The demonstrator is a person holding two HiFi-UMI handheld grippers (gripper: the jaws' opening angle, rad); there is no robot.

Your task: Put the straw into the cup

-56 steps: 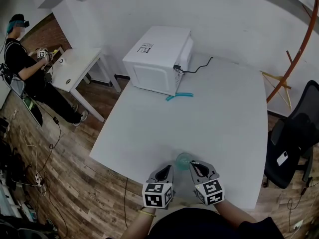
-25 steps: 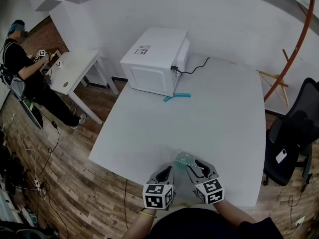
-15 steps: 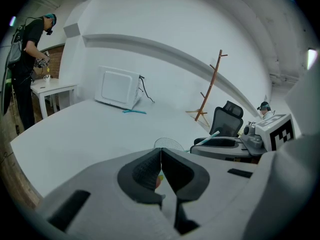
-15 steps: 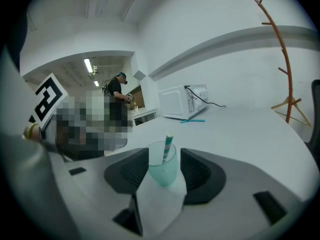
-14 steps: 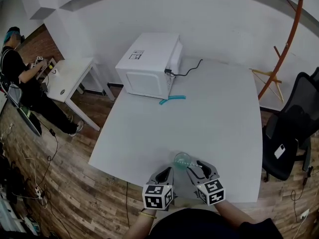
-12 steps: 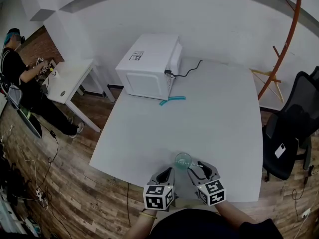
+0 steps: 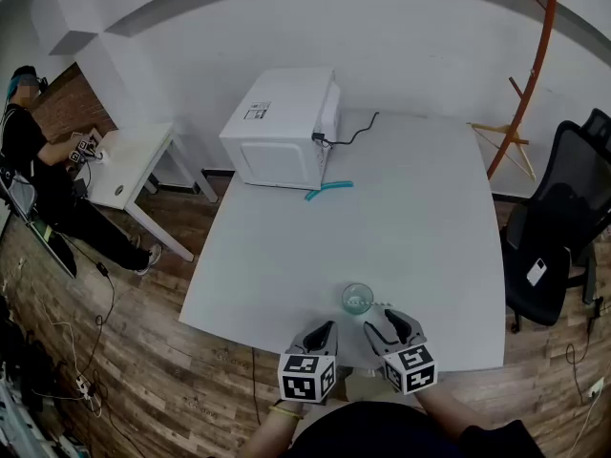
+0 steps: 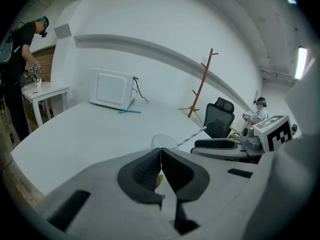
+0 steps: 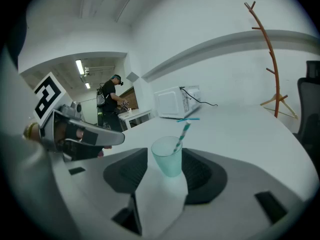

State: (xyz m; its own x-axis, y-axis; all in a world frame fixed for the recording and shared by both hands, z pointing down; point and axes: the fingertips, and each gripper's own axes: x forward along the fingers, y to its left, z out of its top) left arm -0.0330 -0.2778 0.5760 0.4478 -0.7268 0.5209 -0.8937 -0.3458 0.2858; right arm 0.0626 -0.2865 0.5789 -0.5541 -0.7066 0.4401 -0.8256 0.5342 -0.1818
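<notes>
Cup (image 9: 169,159) with straw (image 9: 182,134) stands between right tongs (image 9: 167,170), just opened wide, apparently untouched; left tongs (image 8: 161,156) shut.

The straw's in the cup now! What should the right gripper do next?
Probably draw the right hand-held gripper back. The straw already leans inside the cup, and the jaws have just been opening: they flank the cup without pressing it.
</notes>
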